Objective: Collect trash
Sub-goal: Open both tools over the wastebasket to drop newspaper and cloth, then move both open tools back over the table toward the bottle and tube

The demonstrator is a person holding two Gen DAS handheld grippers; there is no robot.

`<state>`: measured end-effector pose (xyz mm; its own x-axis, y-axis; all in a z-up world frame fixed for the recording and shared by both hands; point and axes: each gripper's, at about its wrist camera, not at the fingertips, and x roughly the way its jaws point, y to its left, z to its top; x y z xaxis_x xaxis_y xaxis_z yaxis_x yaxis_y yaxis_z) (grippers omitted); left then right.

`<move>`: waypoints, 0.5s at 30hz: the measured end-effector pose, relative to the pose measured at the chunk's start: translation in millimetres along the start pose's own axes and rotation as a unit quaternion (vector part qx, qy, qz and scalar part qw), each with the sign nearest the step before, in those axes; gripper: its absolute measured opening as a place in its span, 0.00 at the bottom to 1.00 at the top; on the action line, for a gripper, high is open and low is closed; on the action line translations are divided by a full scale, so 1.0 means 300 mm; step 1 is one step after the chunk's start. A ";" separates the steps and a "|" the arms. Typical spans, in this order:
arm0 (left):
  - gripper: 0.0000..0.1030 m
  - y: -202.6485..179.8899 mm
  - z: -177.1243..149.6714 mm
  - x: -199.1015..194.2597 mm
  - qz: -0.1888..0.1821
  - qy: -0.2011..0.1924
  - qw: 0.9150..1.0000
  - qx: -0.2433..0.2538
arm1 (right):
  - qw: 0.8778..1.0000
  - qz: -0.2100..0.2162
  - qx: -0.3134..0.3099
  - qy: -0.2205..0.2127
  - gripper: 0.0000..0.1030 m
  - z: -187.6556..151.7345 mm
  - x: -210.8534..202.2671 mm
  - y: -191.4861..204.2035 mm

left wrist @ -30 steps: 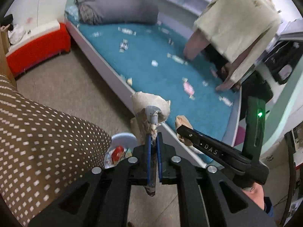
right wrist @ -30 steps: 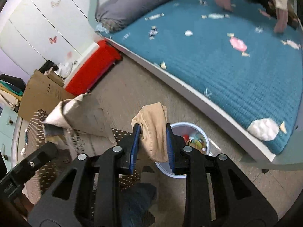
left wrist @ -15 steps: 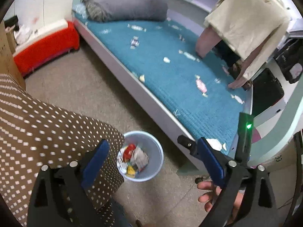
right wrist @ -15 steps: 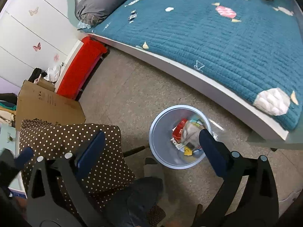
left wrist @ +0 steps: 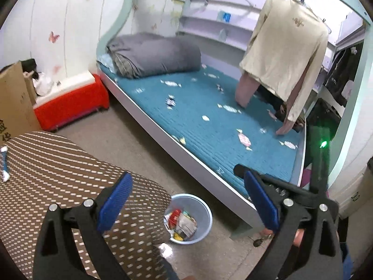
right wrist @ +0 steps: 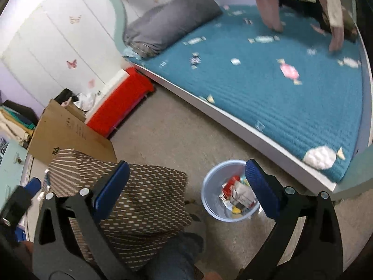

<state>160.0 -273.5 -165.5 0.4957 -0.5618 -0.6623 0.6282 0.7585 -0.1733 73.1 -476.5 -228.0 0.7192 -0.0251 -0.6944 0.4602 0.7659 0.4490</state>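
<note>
1. The left gripper (left wrist: 186,196) is wide apart and holds nothing.
2. The right gripper (right wrist: 186,182) is wide apart and empty too.
3. The trash (right wrist: 237,194) sits in the blue bin (right wrist: 209,186) on the floor.

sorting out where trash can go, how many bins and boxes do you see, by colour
light blue bin: 1
red box: 1
brown cardboard box: 1
total: 3
</note>
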 end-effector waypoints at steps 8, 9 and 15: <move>0.92 0.164 -0.017 -0.226 0.086 -0.053 0.995 -0.006 | 0.996 0.039 -0.082 -0.027 0.94 -0.005 -0.123 0.293; 0.92 0.183 -0.019 -0.243 0.091 -0.055 0.994 -0.011 | 0.995 0.043 -0.091 -0.027 0.94 -0.009 -0.127 0.320; 0.92 0.375 -0.049 -0.402 0.140 -0.091 0.984 -0.054 | 0.986 0.074 -0.145 -0.019 0.94 -0.048 -0.117 0.525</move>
<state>162.1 -115.7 -115.9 0.7458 -0.3680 -0.5553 0.3889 0.9173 -0.0857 112.6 -345.7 -141.1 0.7883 0.0807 -0.6100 0.1848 0.9146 0.3598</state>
